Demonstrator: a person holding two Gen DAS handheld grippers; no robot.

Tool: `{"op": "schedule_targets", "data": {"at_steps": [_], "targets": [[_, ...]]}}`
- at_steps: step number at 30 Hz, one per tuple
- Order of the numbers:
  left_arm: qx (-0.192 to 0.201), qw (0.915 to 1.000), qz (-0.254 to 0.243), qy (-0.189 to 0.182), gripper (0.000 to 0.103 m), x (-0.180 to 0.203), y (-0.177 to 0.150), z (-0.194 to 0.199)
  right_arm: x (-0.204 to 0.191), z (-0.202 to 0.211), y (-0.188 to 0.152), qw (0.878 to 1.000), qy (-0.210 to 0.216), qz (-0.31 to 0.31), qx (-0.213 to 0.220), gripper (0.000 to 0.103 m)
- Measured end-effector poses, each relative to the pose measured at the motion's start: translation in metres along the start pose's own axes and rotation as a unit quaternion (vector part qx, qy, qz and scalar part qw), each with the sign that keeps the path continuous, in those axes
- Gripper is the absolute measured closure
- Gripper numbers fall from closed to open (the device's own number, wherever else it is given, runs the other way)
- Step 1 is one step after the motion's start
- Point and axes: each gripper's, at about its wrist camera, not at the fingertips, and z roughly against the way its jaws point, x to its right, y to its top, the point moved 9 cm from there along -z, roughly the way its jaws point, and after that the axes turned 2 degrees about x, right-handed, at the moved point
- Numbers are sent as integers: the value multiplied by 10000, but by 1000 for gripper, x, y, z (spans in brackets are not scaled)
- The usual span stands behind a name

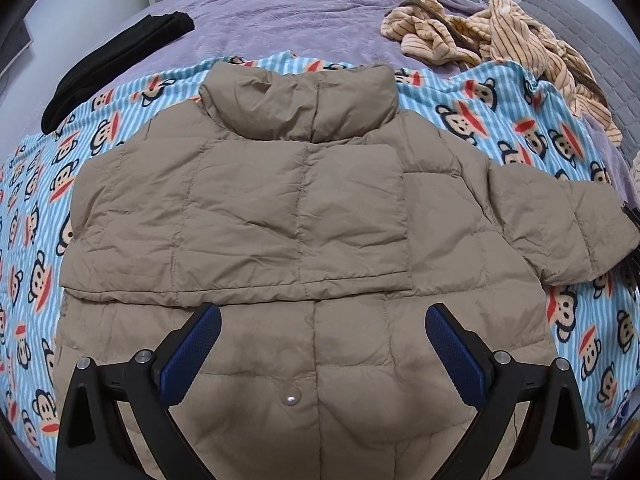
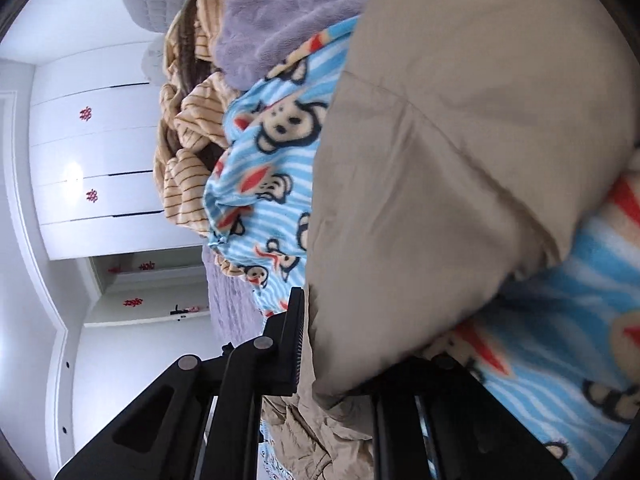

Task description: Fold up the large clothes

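A tan puffer jacket [image 1: 304,216] lies back-up on a blue striped monkey-print blanket [image 1: 36,184]. Its left sleeve is folded across the back; its right sleeve [image 1: 560,220] stretches out to the right. My left gripper [image 1: 323,320] is open and empty, hovering over the jacket's lower back near a metal snap [image 1: 291,399]. My right gripper [image 2: 340,352] is rolled on its side and closed on the tan sleeve [image 2: 460,168], which fills the right wrist view. One black finger [image 2: 294,340] shows; the other is mostly hidden behind fabric.
A purple bedspread [image 1: 288,24] covers the bed. A black garment [image 1: 116,64] lies at the far left, a heap of tan striped clothes [image 1: 500,48] at the far right, beside a grey headboard [image 1: 588,52]. White wardrobe doors [image 2: 96,152] show in the right wrist view.
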Motion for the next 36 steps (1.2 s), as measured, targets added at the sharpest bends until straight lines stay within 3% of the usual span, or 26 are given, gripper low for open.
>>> {"op": "schedule_targets", "data": {"at_steps": [5, 8, 14, 18, 21, 24, 28, 34, 35, 36], "targets": [[168, 9996, 197, 91, 1, -31, 9, 4, -66, -25, -38, 9953, 247, 893, -268, 90], [255, 9992, 284, 131, 1, -52, 14, 6, -113, -47, -81, 9816, 219, 1839, -475, 90], [361, 9980, 486, 173, 1, -91, 21, 6, -175, -110, -205, 9231, -17, 3677, -1129, 90], [438, 9967, 663, 190, 1, -118, 25, 5, -163, -156, -290, 8867, -349, 4258, -1765, 90], [449, 9958, 769, 189, 1, -132, 26, 0, -129, -183, -332, 8688, -721, 4378, -2198, 90], [405, 9961, 774, 152, 1, -138, 23, -8, -92, -196, -352, 8624, -1042, 4307, -2447, 90], [337, 9968, 730, 46, 1, -133, 22, -19, -46, -203, -355, 8641, -1438, 4076, -2579, 90], [311, 9959, 820, -239, 1, -124, 30, -24, -40, -201, -346, 8791, -1503, 3572, -2776, 85], [334, 9956, 832, -260, 1, -124, 33, -24, -43, -196, -344, 8817, -1457, 3527, -2775, 74], [357, 9955, 835, -277, 1, -125, 36, -24, -47, -190, -341, 8850, -1395, 3505, -2729, 52]]}}
